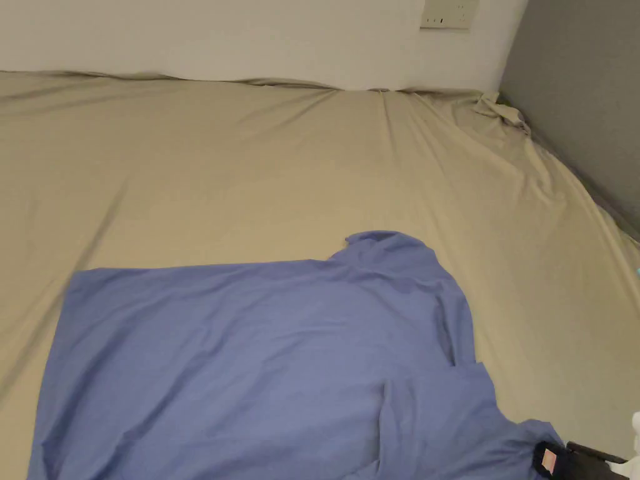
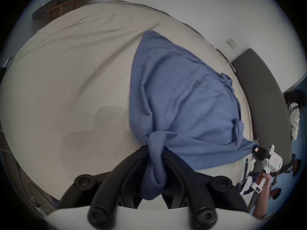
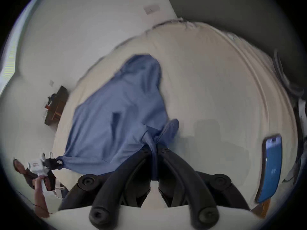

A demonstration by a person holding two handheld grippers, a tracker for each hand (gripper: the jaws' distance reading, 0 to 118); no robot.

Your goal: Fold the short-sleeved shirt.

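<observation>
Both grippers' fingers (image 2: pixel 166 155) pinch bunched corners of the shirt (image 1: pixel 250 350); pull them apart, taut, before laying it on the bed (image 1: pixel 250 156).

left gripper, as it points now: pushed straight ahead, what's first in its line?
The left gripper is shut on a bunched corner of the blue shirt, so straight ahead it would likely run into the shirt's spread body first, with the beige bedsheet underneath. Depth is hard to judge.

We look down on a blue short-sleeved shirt (image 1: pixel 250 350) spread across a beige bedsheet (image 1: pixel 262 162). At the lower right corner, our right gripper (image 1: pixel 553 461) touches the shirt's edge, its grip unclear.
</observation>
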